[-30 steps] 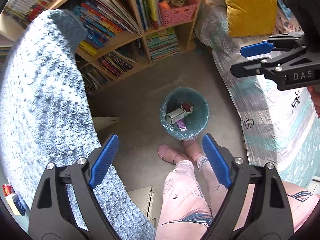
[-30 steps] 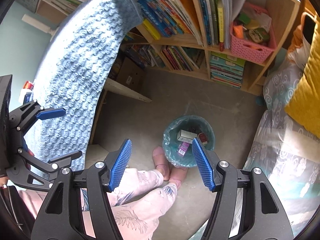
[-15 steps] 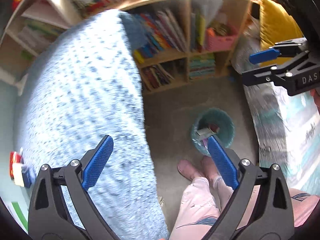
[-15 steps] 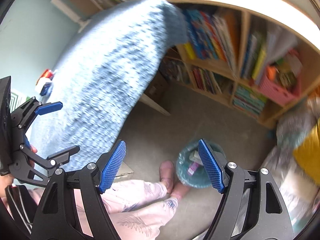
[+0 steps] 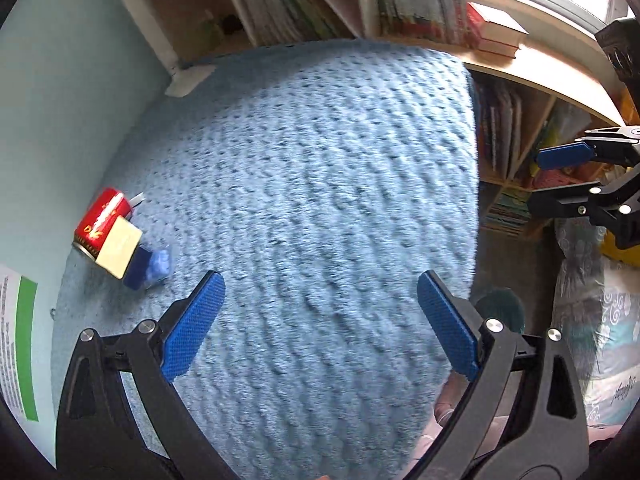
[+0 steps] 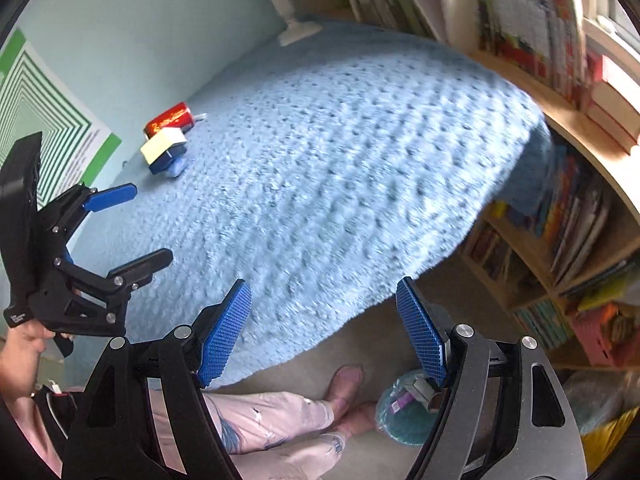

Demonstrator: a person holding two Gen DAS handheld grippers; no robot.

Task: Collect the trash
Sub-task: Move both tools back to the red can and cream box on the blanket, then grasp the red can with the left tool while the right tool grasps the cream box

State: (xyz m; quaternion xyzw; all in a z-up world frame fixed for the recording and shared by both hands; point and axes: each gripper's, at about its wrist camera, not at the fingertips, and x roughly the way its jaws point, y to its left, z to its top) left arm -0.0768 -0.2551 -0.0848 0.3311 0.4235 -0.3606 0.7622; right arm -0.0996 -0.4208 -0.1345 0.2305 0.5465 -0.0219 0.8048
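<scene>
A red can [image 5: 102, 216] lies on its side on the blue knitted blanket [image 5: 320, 180], close to the pale wall. A cream and dark blue box [image 5: 120, 254] leans against the can, with a small crumpled blue scrap [image 5: 160, 264] beside it. The right wrist view shows the same can [image 6: 170, 119] and box [image 6: 164, 151] at the far left of the blanket [image 6: 340, 160]. My left gripper [image 5: 320, 320] hangs open and empty over the blanket, right of the trash. My right gripper [image 6: 324, 332] is open and empty over the blanket's near edge. The teal bin [image 6: 400, 420] on the floor holds small boxes.
Wooden bookshelves [image 6: 560, 220] full of books run behind and to the right of the blanket. A person's legs in pink trousers [image 6: 272, 420] and slippers stand next to the bin. A bed with patterned covers [image 5: 608, 340] lies at the right. A green striped poster [image 6: 40, 112] hangs on the wall.
Both grippers have swung up and left, away from the bin on the floor, to above the blue blanket. The can and box have come into view. The right jaws have widened.
</scene>
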